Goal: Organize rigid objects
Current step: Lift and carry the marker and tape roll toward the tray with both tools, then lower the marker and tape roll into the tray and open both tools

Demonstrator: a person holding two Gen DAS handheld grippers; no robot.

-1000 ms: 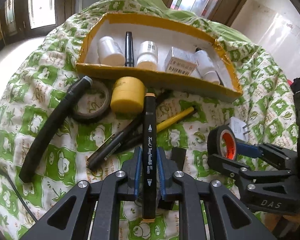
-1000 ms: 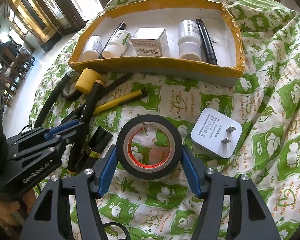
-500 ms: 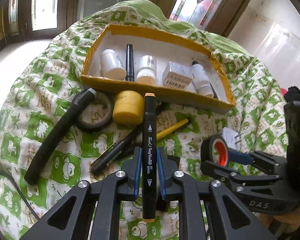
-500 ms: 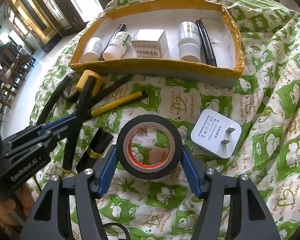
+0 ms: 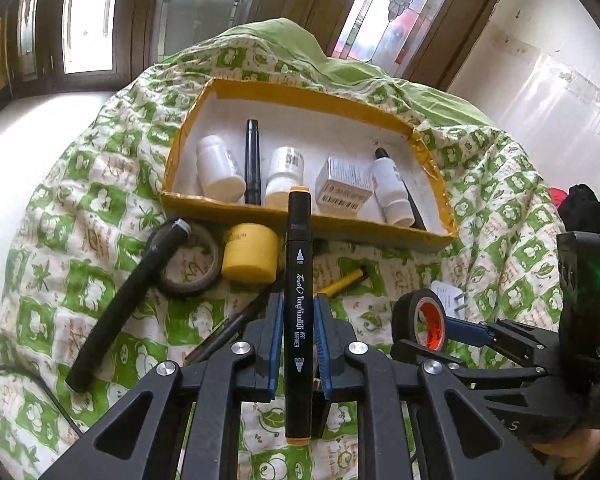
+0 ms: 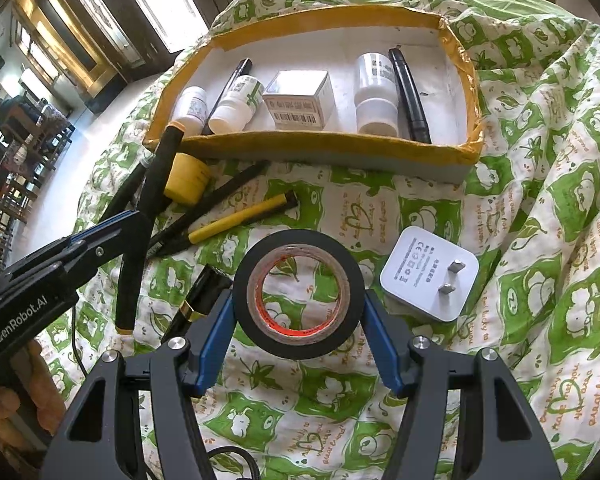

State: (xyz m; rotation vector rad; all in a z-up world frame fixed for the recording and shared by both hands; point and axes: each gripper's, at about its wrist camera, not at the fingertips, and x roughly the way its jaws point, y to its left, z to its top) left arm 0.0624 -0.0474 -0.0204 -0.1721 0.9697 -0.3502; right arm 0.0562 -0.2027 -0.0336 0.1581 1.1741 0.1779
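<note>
- Between the blue pads of the left gripper (image 5: 299,344), a black marker (image 5: 299,304) is clamped at mid-length, the jaws closed tight on its barrel. White print on the barrel reads "Touch", "ART MARKER", "FINE" and "BROAD"; both end caps are orange.
- Right gripper (image 6: 298,344): jaws spread wide, pads pressing both sides of a black tape roll (image 6: 298,294) held upright above the cloth (image 6: 560,200). The roll's core is orange-red inside.
- Left gripper body, seen from the right wrist view, carries the marking "GenRobot.AI".
- A yellow-edged box (image 5: 432,164) beyond both grippers holds white bottles, black pens and a small barcoded carton (image 6: 300,100).
- On the green-and-white cloth before the box: a yellow jar (image 5: 250,254), a yellow pen (image 6: 240,220), a second tape ring (image 5: 190,262) and a long black tube (image 5: 128,304).
- A white plug (image 6: 430,276) lies just right of the held roll; its print is too small to read.
</note>
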